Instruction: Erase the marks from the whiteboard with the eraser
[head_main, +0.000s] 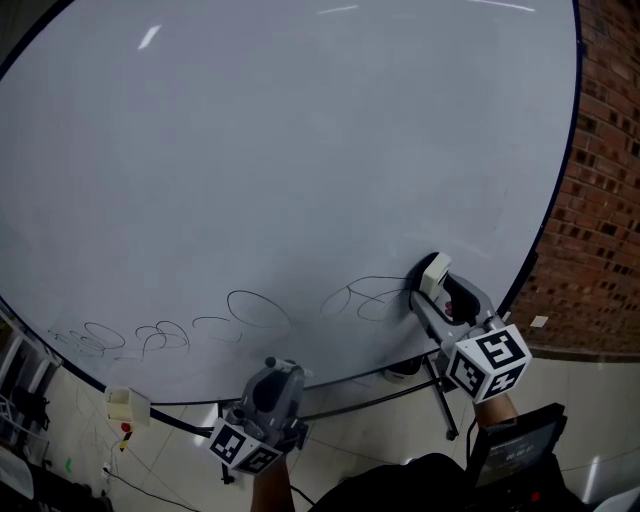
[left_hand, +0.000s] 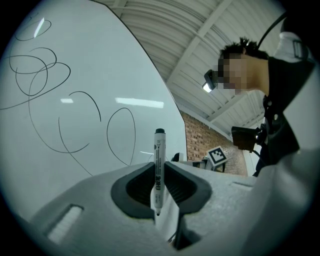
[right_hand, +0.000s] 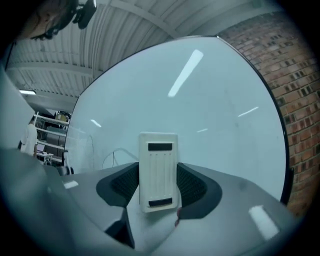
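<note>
Right gripper (head_main: 433, 284) clamps eraser (right_hand: 158, 170) at whiteboard (head_main: 300, 150); left gripper (left_hand: 159, 174) clamps marker (left_hand: 159, 147), hidden in head view

The whiteboard (head_main: 300, 150) is pale grey-white and dark-rimmed, with thin black looping marks (head_main: 255, 308) toward 6 o'clock. The eraser (head_main: 433, 272) is cream with two black bars, the marker (left_hand: 158, 170) white, black-capped. The brick wall (head_main: 600, 200) at 3 o'clock is red-brown.

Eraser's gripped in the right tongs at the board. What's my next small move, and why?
Probably sweep the right tongs leftward, eraser flat on the whiteboard: the nearest marks lie just left of it, unerased.
</note>
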